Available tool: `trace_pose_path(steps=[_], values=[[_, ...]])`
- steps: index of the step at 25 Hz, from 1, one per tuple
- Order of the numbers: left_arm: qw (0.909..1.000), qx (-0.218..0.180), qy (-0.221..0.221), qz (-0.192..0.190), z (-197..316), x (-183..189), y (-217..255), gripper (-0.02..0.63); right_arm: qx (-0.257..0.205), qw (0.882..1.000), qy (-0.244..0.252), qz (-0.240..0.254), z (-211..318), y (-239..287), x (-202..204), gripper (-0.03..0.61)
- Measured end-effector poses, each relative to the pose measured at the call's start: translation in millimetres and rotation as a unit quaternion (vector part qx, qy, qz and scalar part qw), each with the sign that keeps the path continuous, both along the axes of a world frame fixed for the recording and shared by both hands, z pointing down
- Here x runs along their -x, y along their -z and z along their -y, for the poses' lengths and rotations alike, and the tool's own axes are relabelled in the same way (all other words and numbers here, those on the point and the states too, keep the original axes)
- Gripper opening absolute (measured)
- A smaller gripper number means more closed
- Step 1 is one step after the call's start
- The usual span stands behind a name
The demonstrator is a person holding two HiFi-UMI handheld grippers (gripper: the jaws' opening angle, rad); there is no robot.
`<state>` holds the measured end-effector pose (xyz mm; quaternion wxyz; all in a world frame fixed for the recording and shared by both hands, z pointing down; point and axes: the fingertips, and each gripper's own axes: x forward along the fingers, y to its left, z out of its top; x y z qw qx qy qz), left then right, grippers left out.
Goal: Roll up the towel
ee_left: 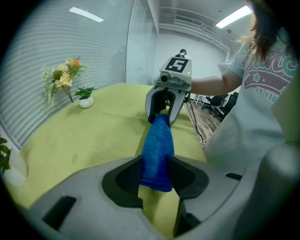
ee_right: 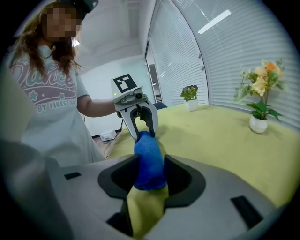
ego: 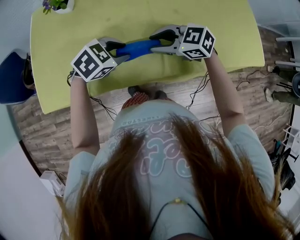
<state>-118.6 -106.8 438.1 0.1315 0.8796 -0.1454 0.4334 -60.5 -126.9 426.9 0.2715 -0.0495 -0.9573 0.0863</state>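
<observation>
The towel (ego: 138, 48) lies lengthwise between both sets of fingers; left gripper (ego: 120, 52) pinches one end; right gripper (ego: 158, 42) the other.

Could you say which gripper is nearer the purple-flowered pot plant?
Left. The left gripper holds the towel end toward the pot plant; the right gripper holds the far end.

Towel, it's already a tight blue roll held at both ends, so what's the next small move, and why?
Probably lower the towel flat onto the table, keeping both grips. The left gripper and right gripper each have jaws shut on one end, and the roll looks finished, so setting it down first should stop it unrolling.
</observation>
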Motion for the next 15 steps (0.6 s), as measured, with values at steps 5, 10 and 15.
trace_pose_path(steps=[5, 10, 15], values=[[0.9999, -0.010, -0.006, 0.009, 0.1, -2.3, -3.4, 0.155, -0.024, 1.000, 0.007, -0.004, -0.4, -5.1, -0.1, 0.202], [0.9990, -0.045, 0.002, 0.010, -4.4, -5.6, -2.5, 0.155, -0.079, 0.997, 0.007, -0.019, -10.8, -9.2, -2.5, 0.201], [0.9964, -0.084, 0.012, -0.004, -6.5, -4.9, 2.9, 0.155, -0.113, 0.993, -0.020, -0.012, -11.7, -2.7, -4.9, 0.232]])
